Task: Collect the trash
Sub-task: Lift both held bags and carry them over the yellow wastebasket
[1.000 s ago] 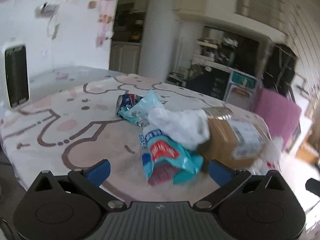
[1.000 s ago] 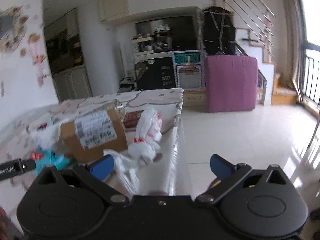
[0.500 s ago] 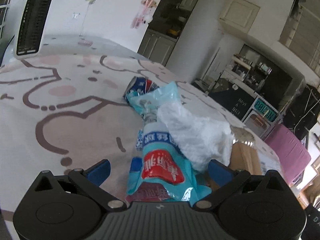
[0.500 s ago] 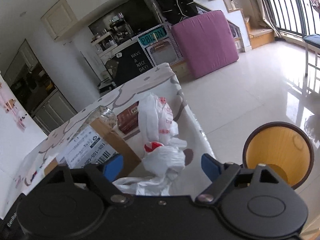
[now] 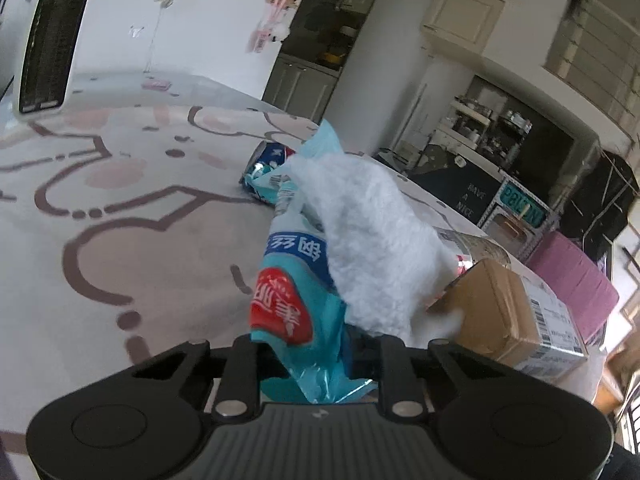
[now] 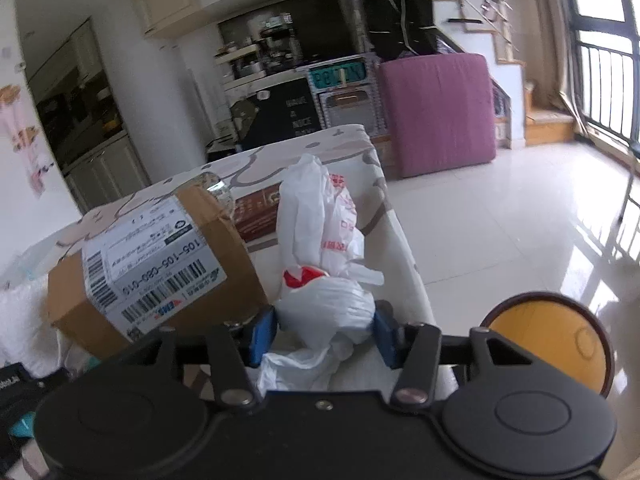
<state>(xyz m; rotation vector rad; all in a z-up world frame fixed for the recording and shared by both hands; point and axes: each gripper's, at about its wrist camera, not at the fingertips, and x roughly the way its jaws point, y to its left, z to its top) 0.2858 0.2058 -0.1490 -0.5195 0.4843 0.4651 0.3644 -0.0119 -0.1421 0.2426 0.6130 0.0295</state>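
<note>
Trash is now gripped on both sides. Teal snack wrapper (image 5: 296, 312) lies on the near part of the table (image 5: 120, 248), w/ a white fluffy wad (image 5: 372, 248) leaning on its right side and a crushed can (image 5: 266, 160) just behind it, farther away. A second ago the left gripper (image 5: 316, 354) was wide open above the wrapper; its jaws have just been closing, and now the fingers stand narrow and pinch the wrapper's near end, which bunches between them.

On the right, the white plastic bag (image 6: 324, 308) sits near the table edge, beside the cardboard box (image 6: 160, 264) w/ its shipping label. The right gripper (image 6: 324, 334) has also just been closing: half a second ago its blue pads (image 6: 260, 336) stood clear of the bag, now they press its lower knot from both sides, about half closed because the bag is bulky.

So both pieces look secured, approx. the end of the grasp step. I judge the next move is lift and carry to the round yellow bin (image 6: 548, 344) on the floor, near right. Risk: the wad may fall off when the wrapper rises, since it only leans there.
</note>
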